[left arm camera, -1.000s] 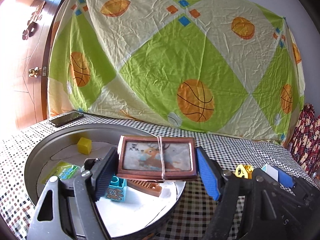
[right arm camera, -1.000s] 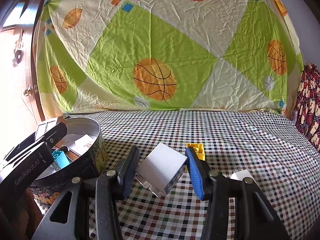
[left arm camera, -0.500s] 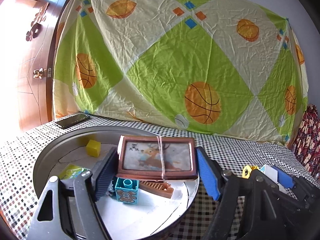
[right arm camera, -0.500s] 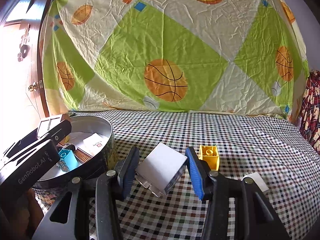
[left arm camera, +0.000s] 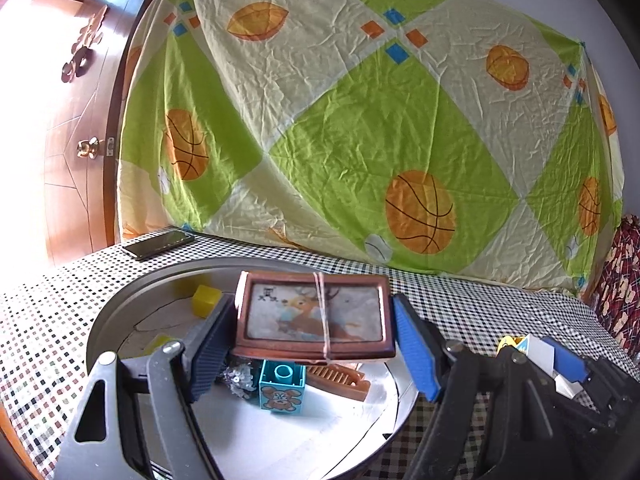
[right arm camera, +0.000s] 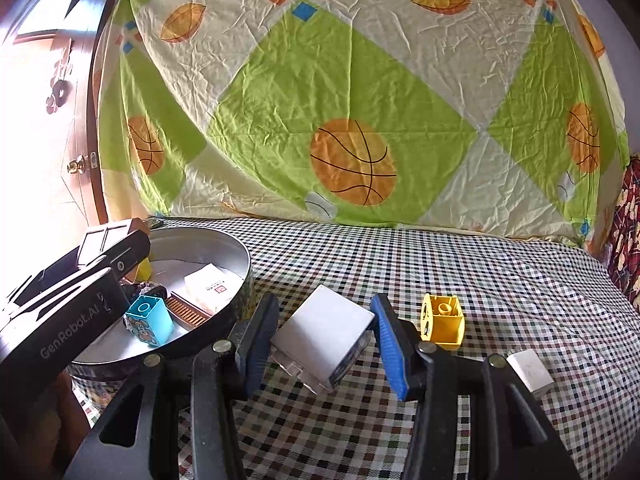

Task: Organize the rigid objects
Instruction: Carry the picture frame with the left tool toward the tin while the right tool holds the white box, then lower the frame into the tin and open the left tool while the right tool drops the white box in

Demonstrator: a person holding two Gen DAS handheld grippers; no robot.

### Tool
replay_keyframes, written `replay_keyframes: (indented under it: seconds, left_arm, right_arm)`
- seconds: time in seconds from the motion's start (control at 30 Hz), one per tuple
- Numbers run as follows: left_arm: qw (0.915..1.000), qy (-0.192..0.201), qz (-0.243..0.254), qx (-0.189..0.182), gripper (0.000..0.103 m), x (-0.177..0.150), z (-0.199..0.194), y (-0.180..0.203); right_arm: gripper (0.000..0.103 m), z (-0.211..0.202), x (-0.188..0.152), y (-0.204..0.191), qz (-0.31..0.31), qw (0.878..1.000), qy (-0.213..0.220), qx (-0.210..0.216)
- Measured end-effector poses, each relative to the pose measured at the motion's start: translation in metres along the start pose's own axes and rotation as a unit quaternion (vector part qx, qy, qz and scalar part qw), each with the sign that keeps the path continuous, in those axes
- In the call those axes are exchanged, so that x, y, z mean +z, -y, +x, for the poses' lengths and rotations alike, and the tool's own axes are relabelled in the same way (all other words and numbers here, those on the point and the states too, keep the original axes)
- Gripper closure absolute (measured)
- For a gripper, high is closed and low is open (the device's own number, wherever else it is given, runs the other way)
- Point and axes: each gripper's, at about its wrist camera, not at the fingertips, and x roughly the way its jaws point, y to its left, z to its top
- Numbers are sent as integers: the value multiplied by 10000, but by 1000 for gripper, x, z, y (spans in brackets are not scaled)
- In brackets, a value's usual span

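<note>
1. Left gripper: jaws set fairly wide, clamped on the short ends of a brown picture frame. Frame is held roughly level, deer image facing the cam, w/ a thin elastic band wrapped across its middle.
2. Frame position: lifted above the interior of the round metal tin, not resting on the contents.
3. Tin contents visible below/behind the frame: blue toy block w/ animal print, brown comb, small yellow cube, a yellow-green item partly hidden by the left finger. Tin floor is lined w/ white paper.
4. Right gripper: jaws at a medium gap, closed on a white block. Block sits tilted between the pads, underside studs toward the cam, raised off the checked tablecloth.
5. Right gripper location: just right of the tin's wall, outside it.
6. Loose items on the cloth, right-wrist view: yellow toy block just beyond the right finger; small white piece further right, apart from the yellow block.
7. Background: dark phone on the cloth behind the tin; basketball-print sheet hung behind the table; wooden door at left.
</note>
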Motion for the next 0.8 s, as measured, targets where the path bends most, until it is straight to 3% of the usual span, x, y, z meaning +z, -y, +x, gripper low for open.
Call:
replay_keyframes:
  seconds: [0.8]
  left_arm:
    - [9992, 7, -233, 340, 26, 9, -1, -44]
  right_arm:
    - [52, 5, 0, -27, -178, 9996, -2, 196]
